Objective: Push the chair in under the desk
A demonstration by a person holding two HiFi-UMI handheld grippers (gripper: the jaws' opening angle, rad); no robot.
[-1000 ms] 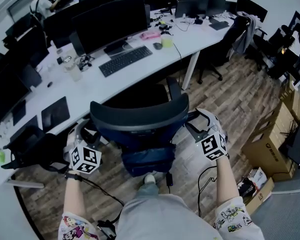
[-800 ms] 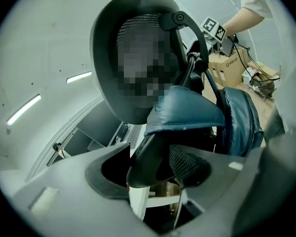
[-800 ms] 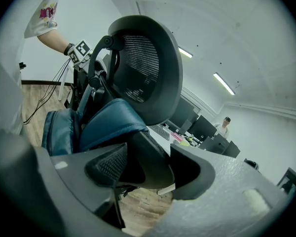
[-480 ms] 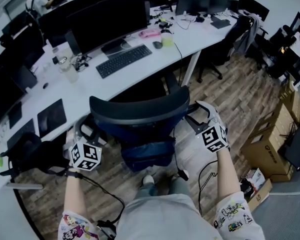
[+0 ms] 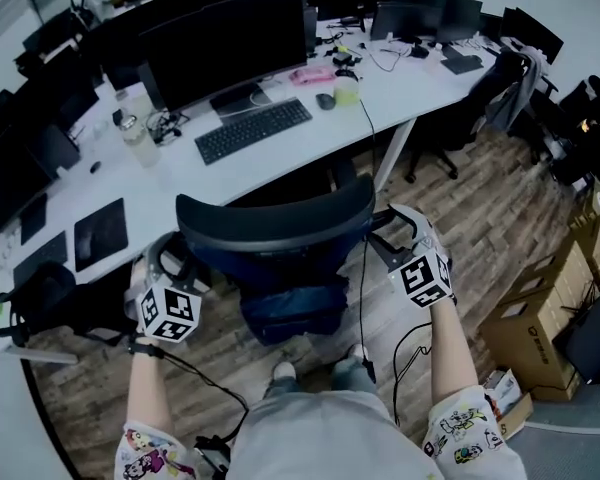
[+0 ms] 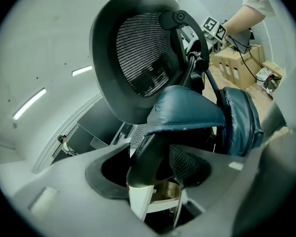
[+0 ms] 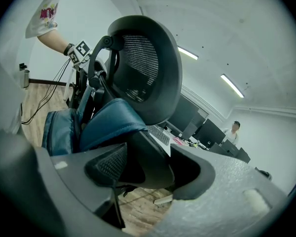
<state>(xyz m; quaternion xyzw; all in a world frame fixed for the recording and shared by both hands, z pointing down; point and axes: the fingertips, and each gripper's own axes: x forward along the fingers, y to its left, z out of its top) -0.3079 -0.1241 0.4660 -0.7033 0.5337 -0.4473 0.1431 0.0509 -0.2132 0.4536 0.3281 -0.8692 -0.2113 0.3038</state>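
The office chair (image 5: 275,226) has a black mesh backrest (image 6: 138,48) and a blue lumbar cushion (image 5: 292,308). It stands at the white desk (image 5: 185,180) with its seat hidden under the desk edge. I stand behind it. My left gripper (image 5: 168,263) is closed around the chair's left armrest (image 6: 147,163), which fills the gap between the pads. My right gripper (image 5: 396,234) clamps the right armrest (image 7: 148,164) the same way. The cushion (image 7: 104,122) hangs close beside both armrests.
On the desk are a keyboard (image 5: 252,130), a wide monitor (image 5: 225,46), cups and cables. Another black chair (image 5: 50,300) stands to the left, one more (image 5: 500,86) at the far right. Cardboard boxes (image 5: 540,318) line the right side. A cable (image 5: 364,298) hangs by the chair.
The chair has rolled forward toward the desk with both grippers on its armrests, and my feet have stepped after it.
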